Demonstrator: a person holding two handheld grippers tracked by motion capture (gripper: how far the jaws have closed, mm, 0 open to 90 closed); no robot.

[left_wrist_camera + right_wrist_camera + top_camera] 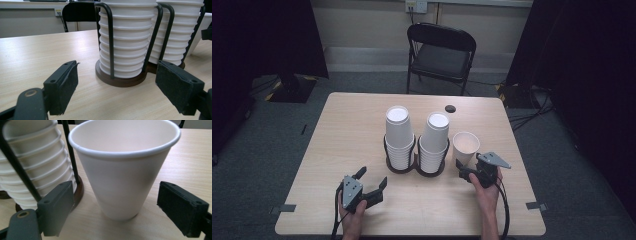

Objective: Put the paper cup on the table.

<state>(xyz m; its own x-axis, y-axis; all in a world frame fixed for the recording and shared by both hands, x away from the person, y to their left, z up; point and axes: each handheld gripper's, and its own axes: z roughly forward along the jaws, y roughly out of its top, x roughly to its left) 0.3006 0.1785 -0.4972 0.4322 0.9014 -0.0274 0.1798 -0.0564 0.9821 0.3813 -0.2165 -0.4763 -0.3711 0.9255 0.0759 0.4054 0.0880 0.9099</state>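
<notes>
White paper cup [122,172] stands upright between the spread jaws, untouched.

On the table [352,125], two cup stacks [399,137] sit side by side in a holder [414,167]; a single cup [465,146] stands just right.

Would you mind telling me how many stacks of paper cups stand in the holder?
2: the left stack and the right stack, side by side in the holder.

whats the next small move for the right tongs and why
Probably ease the right tongs forward and shut them on the upright cup: their jaws stand open on either side of its base, not yet touching, and it stands alone beside the right stack.
</notes>
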